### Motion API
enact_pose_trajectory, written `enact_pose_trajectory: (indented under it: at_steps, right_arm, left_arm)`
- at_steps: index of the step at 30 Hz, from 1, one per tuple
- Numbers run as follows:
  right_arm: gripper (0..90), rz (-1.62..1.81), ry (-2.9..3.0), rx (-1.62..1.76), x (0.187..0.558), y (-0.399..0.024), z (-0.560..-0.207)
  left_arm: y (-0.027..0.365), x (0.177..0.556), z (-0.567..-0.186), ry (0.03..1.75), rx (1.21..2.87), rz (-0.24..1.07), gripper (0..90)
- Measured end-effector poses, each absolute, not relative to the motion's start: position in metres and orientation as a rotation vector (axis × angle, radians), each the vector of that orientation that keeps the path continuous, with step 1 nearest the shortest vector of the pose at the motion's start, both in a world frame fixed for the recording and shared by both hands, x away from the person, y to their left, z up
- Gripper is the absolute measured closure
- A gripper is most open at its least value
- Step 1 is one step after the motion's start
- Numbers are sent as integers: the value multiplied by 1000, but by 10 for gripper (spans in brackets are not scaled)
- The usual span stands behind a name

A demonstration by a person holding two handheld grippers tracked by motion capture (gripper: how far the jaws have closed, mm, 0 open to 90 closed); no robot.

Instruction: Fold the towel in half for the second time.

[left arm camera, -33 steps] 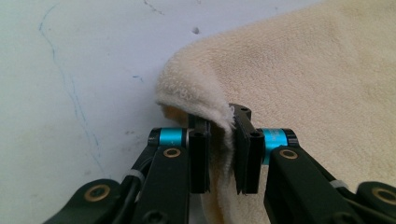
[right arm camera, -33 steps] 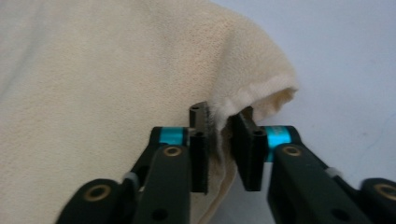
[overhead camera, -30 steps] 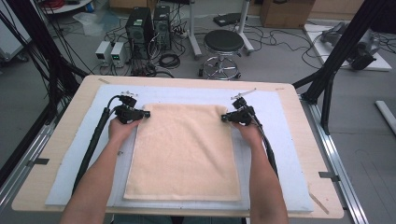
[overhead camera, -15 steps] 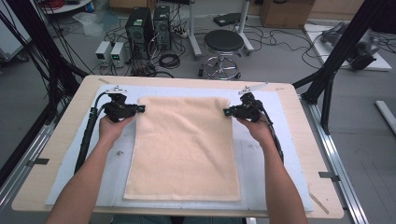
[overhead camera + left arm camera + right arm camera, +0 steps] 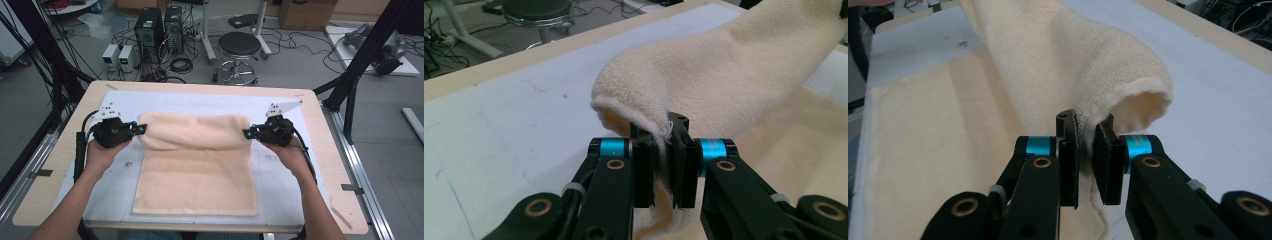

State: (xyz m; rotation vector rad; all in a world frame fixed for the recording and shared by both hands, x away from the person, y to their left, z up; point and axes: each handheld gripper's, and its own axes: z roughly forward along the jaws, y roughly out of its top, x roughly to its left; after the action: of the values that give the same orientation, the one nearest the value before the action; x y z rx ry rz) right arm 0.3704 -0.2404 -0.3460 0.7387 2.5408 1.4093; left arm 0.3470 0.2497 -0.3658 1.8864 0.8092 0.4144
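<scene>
The cream towel (image 5: pixel 196 165) lies in the middle of the high view on a pale blue mat (image 5: pixel 280 112), its long axis running from the bottom of the frame toward the top, and its far edge is lifted and rolled over toward the person, forming a soft tube across the frame's centre. That raised edge spans the gap between the two tools, one corner at each end, so the fold in hand turns on both corners travelling together down the frame along the towel's length toward the near hem, which lies flat near the bottom edge. The left gripper (image 5: pixel 136 128) sits at the left end of the roll, the right gripper (image 5: pixel 248 133) at the right end, each equally close to its own corner. In the left gripper view the black jaws are pressed nearly together with the towel's corner (image 5: pixel 663 131) pinched between them, cloth hanging below. In the right gripper view the jaws likewise clamp the other corner (image 5: pixel 1083 125). The wooden table (image 5: pixel 320 125) frames the mat; a stool (image 5: pixel 239 45) stands beyond it.
</scene>
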Motion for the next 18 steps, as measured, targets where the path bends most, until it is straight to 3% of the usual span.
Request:
enact_pose_trajectory:
  at_steps: [9, 18]
  right_arm:
    - [825, 1377, 2591, 659, 313, -240, -371]
    - [782, 1308, 2654, 730, 292, -245, -404]
  left_arm:
    - [252, 291, -402, 771, 1921, 341, 811]
    - [253, 274, -419, 765, 2002, 289, 753]
